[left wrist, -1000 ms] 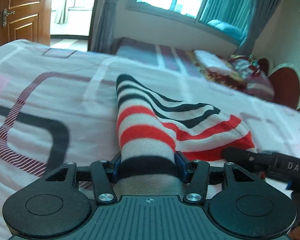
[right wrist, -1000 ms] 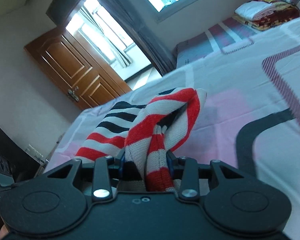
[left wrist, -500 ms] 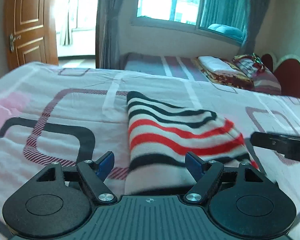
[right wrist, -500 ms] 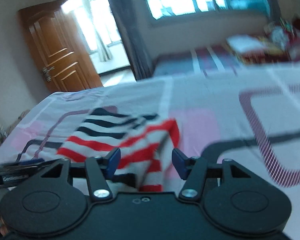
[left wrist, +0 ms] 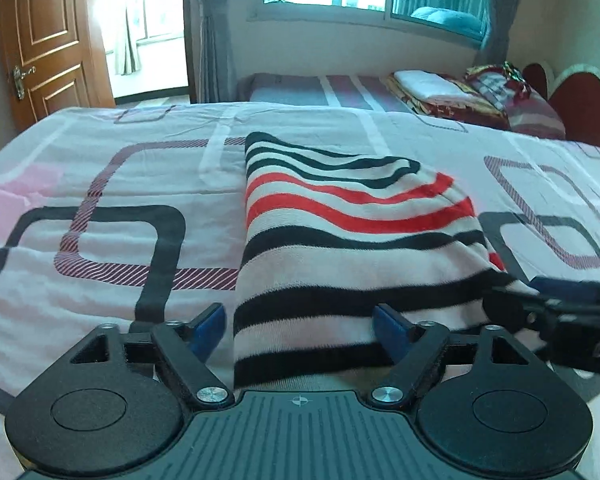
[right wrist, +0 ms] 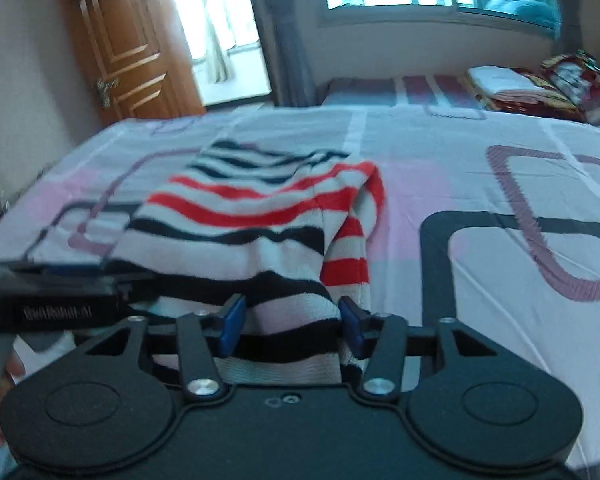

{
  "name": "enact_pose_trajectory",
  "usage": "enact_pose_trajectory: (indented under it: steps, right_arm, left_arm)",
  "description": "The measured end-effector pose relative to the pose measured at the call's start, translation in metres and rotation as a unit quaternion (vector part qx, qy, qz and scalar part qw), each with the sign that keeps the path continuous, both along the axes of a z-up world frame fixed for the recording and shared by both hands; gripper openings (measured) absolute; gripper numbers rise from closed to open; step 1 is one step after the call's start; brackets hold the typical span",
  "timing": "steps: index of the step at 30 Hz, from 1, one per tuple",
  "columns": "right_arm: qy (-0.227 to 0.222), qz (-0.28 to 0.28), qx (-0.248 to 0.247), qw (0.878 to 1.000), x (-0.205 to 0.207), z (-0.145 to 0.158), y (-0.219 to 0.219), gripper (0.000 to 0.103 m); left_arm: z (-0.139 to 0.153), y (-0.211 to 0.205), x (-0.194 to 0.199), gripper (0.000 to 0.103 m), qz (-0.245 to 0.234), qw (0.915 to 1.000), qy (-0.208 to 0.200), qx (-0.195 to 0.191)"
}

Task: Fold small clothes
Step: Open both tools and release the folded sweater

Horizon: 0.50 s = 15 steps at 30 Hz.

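A small striped knit garment (left wrist: 340, 248), white with black and red bands, lies folded flat on the bed. It also shows in the right wrist view (right wrist: 252, 236), with a red-striped sleeve hanging at its right edge. My left gripper (left wrist: 300, 330) is open, its blue pads spread over the garment's near left hem. My right gripper (right wrist: 290, 322) is open over the near right hem. Each gripper shows in the other's view: the right one (left wrist: 556, 320) and the left one (right wrist: 52, 300).
The bed sheet (left wrist: 112, 216) has pink, grey and black rounded squares. A second bed (left wrist: 340, 88) with folded blankets (left wrist: 452, 92) stands behind, under a window. A wooden door (left wrist: 48, 40) is at the far left. Red chairs (left wrist: 580, 108) stand at right.
Both grippers have opened and let go of the garment, which has dropped from a raised fold to lie flat on the bed. Both grippers have drawn back a little.
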State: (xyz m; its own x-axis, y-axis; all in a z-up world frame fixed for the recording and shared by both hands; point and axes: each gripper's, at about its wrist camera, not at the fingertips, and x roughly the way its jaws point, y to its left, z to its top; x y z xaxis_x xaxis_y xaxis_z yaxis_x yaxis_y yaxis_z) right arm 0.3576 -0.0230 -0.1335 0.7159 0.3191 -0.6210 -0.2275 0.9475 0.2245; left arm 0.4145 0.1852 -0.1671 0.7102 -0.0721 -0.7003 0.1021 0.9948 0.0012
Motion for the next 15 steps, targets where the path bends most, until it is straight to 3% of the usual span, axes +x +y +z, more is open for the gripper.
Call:
enact_pose_trajectory:
  steps: [1, 7, 15]
  right_arm:
    - [-0.002, -0.009, 0.011, 1.000, -0.005, 0.004, -0.003, 0.068]
    - [0.001, -0.031, 0.007, 1.000, -0.031, 0.016, -0.005, 0.071]
    - [-0.004, -0.042, 0.006, 0.999, -0.059, 0.033, -0.003, 0.081]
  left_arm:
    - [0.003, 0.000, -0.003, 0.103, 0.002, 1.0000, -0.001, 0.003]
    - [0.027, -0.003, -0.029, 0.103, -0.014, 0.9997, -0.019, 0.007]
    - [0.046, -0.002, -0.050, 0.103, -0.006, 0.9998, 0.017, 0.007]
